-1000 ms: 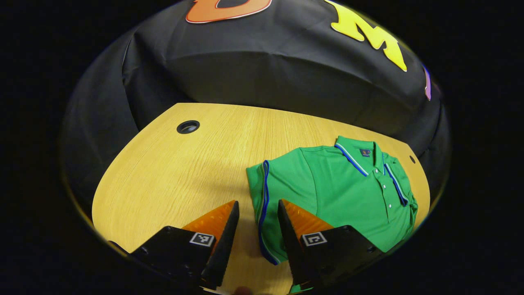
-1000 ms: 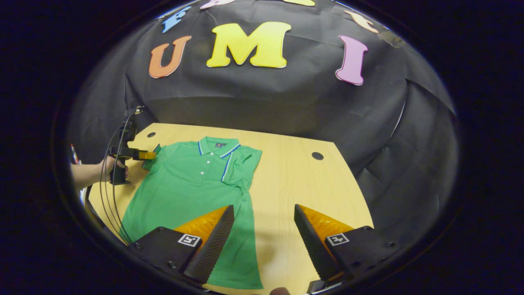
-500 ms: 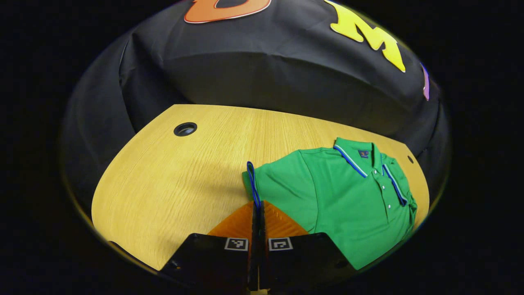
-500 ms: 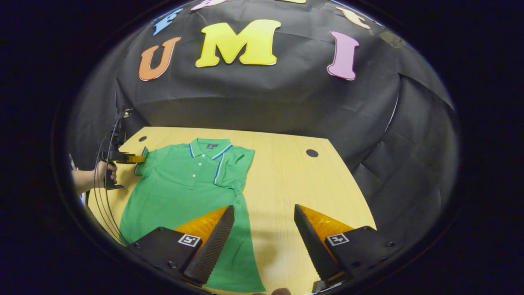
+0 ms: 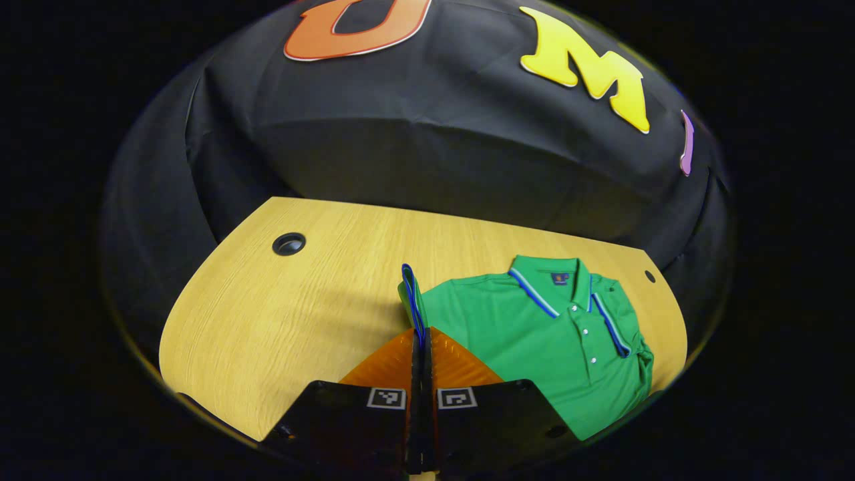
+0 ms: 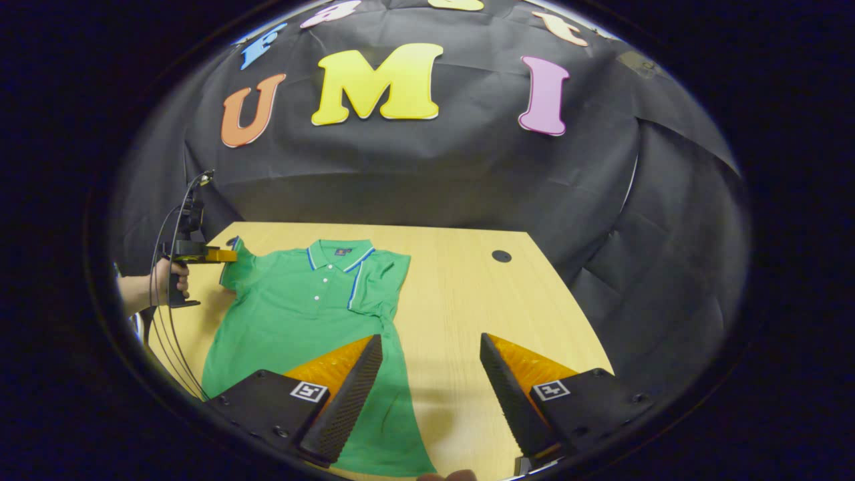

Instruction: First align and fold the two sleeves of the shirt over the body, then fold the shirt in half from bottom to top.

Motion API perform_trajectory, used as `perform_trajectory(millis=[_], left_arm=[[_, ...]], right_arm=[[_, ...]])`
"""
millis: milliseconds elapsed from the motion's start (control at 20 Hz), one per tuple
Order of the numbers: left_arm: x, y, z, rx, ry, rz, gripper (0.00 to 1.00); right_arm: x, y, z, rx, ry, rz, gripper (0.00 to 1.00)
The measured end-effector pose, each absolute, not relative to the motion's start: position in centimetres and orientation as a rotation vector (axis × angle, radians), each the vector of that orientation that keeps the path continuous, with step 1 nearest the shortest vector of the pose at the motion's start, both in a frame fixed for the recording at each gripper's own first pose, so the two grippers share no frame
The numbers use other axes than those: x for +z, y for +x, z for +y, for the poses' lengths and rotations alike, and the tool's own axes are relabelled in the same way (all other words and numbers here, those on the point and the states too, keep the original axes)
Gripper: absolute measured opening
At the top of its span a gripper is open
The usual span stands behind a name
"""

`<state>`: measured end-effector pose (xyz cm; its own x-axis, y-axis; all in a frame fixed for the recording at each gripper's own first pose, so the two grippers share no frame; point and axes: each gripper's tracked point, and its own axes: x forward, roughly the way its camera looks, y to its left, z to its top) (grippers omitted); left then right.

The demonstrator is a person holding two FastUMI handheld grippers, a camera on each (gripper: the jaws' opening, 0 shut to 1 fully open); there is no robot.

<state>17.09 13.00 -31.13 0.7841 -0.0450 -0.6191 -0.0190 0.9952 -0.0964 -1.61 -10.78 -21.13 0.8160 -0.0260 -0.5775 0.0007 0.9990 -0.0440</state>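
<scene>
Left gripper view is showing the left gripper pinching the sleeve of the green shirt lying on the table; carrying it flat across the chest would be keeping edges aligned. Right gripper is hovering wide open, holding nothing.

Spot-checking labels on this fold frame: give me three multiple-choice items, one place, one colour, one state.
1. Where is the left gripper on the shirt?
A. collar
B. sleeve edge
C. bottom hem

2. Colour of the shirt?
A. red
B. white
C. green

3. State of the right gripper?
A. open over the table
B. shut on the collar
C. shut on the hem

Answers: 1 B, the blue-trimmed sleeve cuff stands pinched between its fingers. 2 C, green cloth in both views. 3 A, its fingers stand wide apart, holding nothing.
</scene>
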Motion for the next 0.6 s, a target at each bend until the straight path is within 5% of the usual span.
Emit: perform_trajectory(millis=[600], left_arm=[[-31.2, 18.5, -0.1, -0.202, -0.041, 0.686, 0.09]], right_arm=[[-19.4, -3.1, -12.8, -0.082, 0.033, 0.554, 0.95]])
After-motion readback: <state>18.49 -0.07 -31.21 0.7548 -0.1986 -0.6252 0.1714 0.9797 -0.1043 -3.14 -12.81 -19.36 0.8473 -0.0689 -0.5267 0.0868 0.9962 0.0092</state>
